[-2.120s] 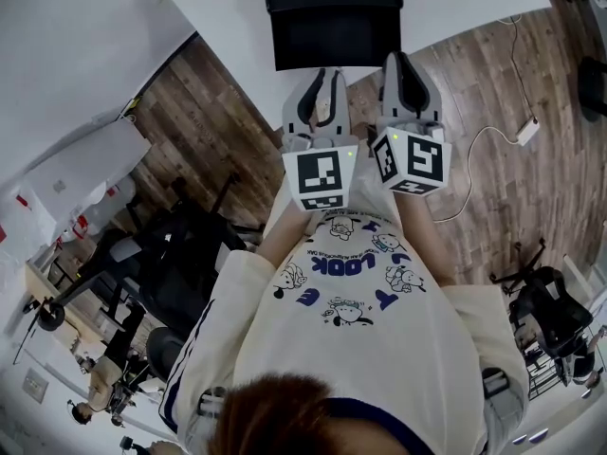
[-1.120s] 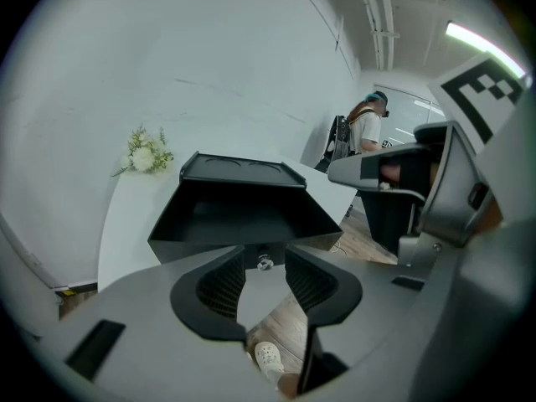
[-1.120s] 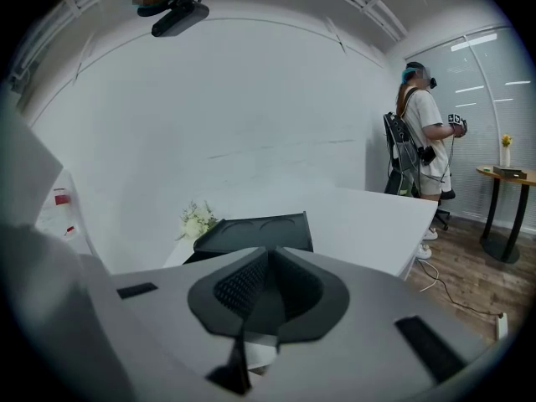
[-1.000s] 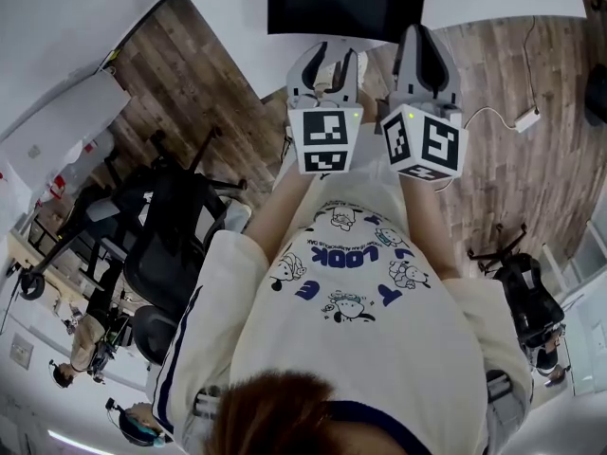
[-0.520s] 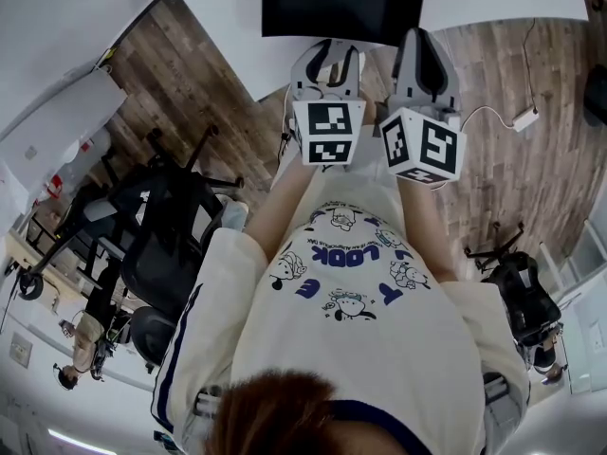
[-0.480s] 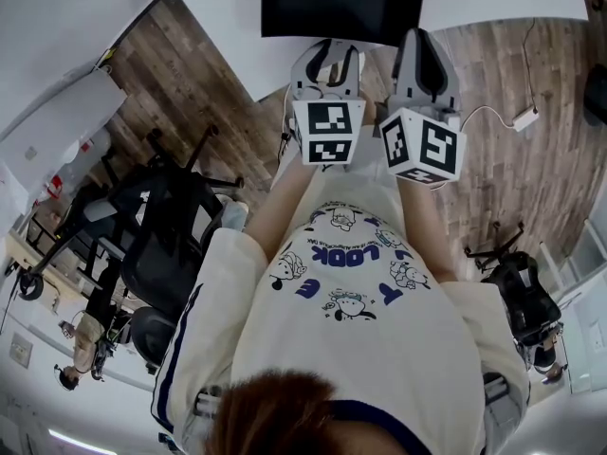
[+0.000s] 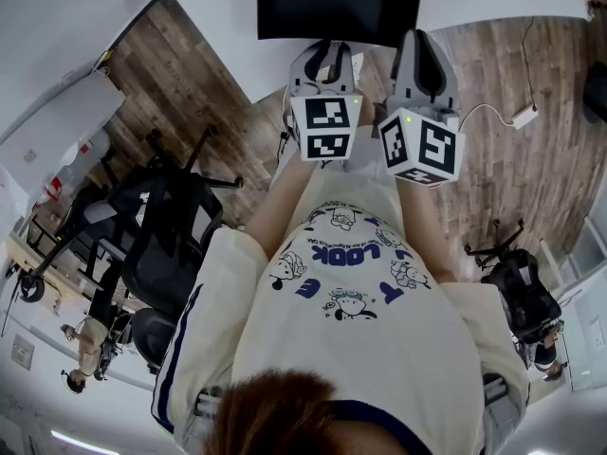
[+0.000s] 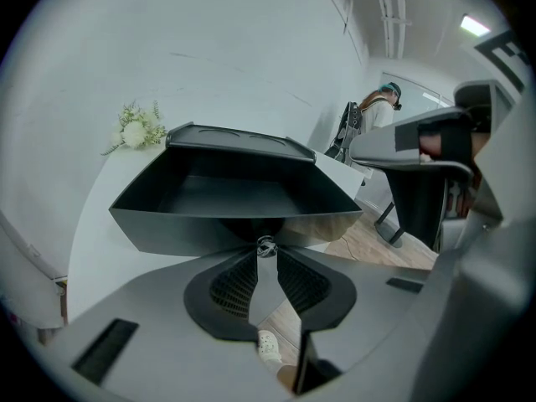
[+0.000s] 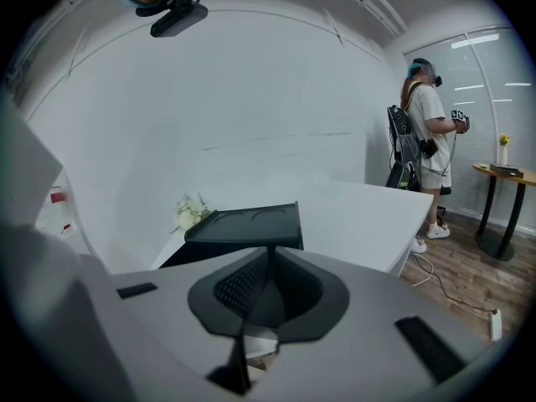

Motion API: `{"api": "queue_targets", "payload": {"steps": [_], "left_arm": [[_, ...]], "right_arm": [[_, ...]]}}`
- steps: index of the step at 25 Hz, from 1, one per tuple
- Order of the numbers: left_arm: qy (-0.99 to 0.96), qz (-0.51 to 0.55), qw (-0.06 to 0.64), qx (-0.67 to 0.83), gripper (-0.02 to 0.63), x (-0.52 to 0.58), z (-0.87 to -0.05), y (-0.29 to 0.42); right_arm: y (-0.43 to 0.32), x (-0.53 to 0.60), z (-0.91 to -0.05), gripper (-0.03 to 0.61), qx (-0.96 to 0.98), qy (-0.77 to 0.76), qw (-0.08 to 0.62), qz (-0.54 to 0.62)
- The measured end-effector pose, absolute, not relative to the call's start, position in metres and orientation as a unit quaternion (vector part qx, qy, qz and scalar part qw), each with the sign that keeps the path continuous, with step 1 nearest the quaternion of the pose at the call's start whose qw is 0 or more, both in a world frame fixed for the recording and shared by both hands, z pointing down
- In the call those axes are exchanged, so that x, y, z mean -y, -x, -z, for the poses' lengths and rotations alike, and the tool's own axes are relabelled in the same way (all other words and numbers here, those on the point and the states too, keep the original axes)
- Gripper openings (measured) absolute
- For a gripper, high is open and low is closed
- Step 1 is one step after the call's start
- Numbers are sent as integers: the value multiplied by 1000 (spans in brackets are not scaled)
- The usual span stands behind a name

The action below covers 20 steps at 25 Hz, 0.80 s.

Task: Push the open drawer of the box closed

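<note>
The black box (image 7: 337, 3) stands on the white table (image 7: 218, 8) ahead of me. In the left gripper view its open drawer (image 8: 201, 229) fills the middle, hollow and empty, with its front wall facing me. My left gripper (image 8: 265, 246) is shut, and its tips sit right at the lower edge of that front wall; whether they touch it I cannot tell. In the head view the left gripper (image 7: 325, 57) reaches the table edge under the box. My right gripper (image 9: 268, 251) is shut and empty, held back from the box (image 9: 247, 223), beside the left one (image 7: 420, 53).
White flowers (image 8: 134, 131) lie on the table behind the box. Black office chairs (image 7: 161, 226) stand to my left on the wood floor. A power strip with a cable (image 7: 524, 115) lies at my right. A person (image 9: 425, 141) stands beyond the table's far end.
Both grippers have moved forward toward the box since two seconds ago. In the last half second the left gripper has edged slightly closer to the drawer; the right has hardly moved.
</note>
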<state>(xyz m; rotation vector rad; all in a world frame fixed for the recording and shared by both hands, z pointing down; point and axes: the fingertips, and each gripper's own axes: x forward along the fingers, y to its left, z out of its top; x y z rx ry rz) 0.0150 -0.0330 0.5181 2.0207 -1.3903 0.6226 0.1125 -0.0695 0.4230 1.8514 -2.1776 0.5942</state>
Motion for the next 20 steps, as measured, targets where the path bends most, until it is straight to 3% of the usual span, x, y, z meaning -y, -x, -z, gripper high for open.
{"api": "queue_targets", "payload": {"steps": [20], "left_arm": [[-761, -223, 301, 529, 75, 47, -507, -19]], "right_arm": [[-114, 84, -415, 44, 742, -630, 104, -202]]}}
